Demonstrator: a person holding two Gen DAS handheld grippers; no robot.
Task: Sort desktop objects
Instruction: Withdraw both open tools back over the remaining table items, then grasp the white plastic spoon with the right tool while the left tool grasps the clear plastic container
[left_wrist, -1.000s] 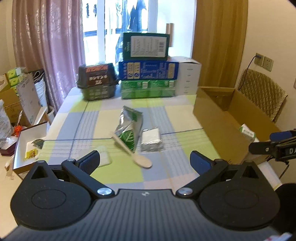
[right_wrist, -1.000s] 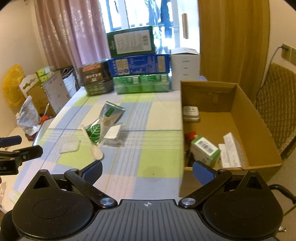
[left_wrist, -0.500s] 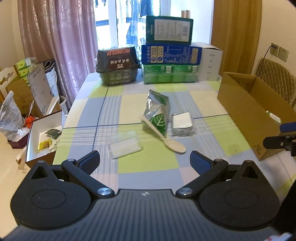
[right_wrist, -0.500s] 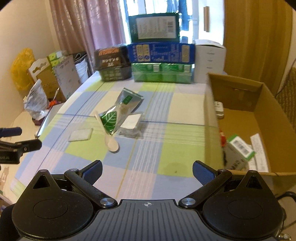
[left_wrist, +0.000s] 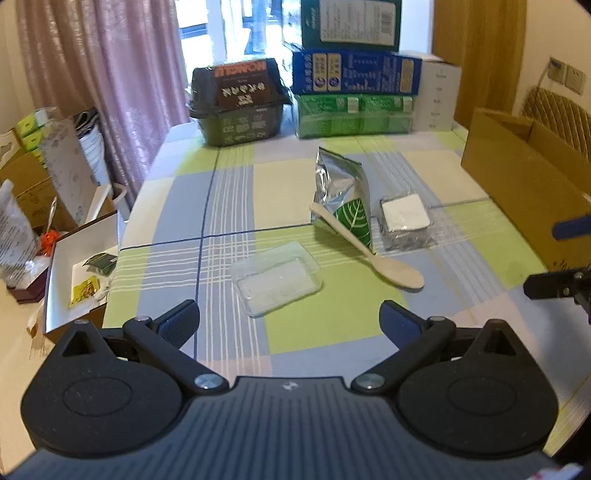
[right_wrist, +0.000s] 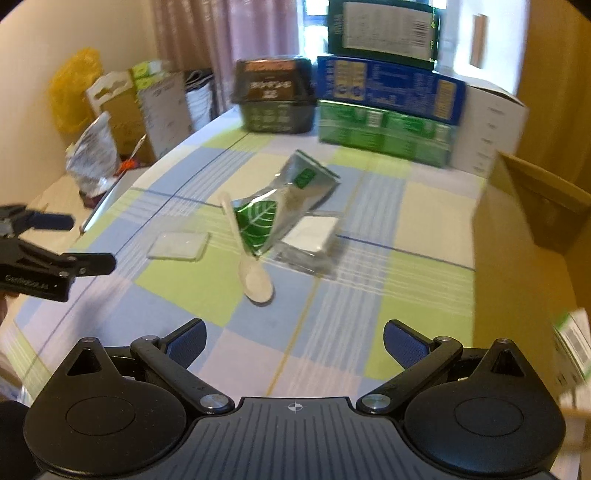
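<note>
Both the left claw (left_wrist: 289, 320) and the right claw (right_wrist: 294, 340) hang wide open and empty above the checked worktop (left_wrist: 229, 192); a wooden spoon (left_wrist: 369, 247) lies at frame centre.

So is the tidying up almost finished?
Not yet. Both grippers, left and right, are open and hold nothing. The spoon, foil bag, clear lid and wrapped white block lie on the table. The cardboard box waits alongside.

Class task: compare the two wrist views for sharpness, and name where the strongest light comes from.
Left wrist view: sharp; the wooden spoon and clear plastic box have crisp edges. Right wrist view: motion-blurred, smearing the stacked boxes and cardboard box. In both, the window behind the stack is blown out.
</note>
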